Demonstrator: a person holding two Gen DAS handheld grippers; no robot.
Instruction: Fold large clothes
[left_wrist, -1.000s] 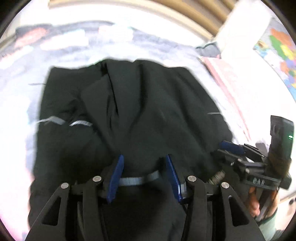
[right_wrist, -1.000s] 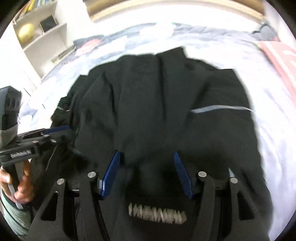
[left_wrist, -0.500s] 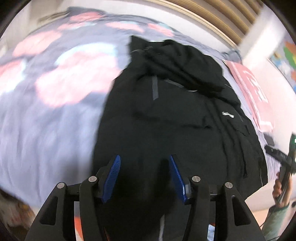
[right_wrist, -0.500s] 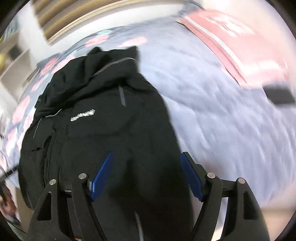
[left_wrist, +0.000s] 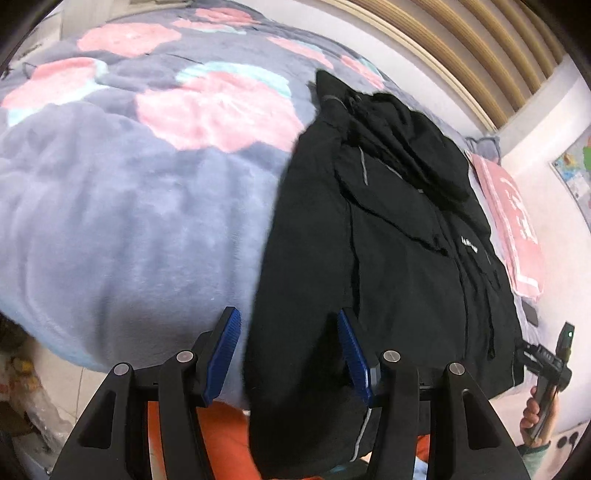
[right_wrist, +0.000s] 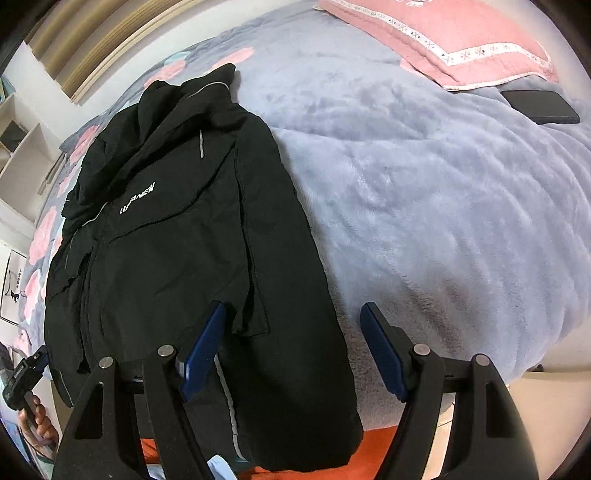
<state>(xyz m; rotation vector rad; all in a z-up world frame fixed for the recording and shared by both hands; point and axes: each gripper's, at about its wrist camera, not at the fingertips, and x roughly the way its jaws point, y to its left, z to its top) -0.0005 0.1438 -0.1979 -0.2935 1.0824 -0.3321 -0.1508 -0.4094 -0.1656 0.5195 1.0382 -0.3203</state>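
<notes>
- Right wrist view: black jacket (right_wrist: 192, 236) lies lengthwise on grey floral blanket (right_wrist: 424, 192), hood at 11 o'clock, white chest logo, grey piping, hem over bed edge.
- Right gripper (right_wrist: 291, 354): jaws just widened, apart, straddling the jacket's edge, no clamp.
- Left gripper (left_wrist: 288, 354): jaws just widened, released, over the opposite edge.
- Pink pillow (right_wrist: 443, 40) at 1 o'clock.

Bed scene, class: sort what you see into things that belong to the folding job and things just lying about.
Belongs to the job:
black jacket
left tool
right tool

Just lying about:
pink pillow
black phone
flowered blanket
</notes>
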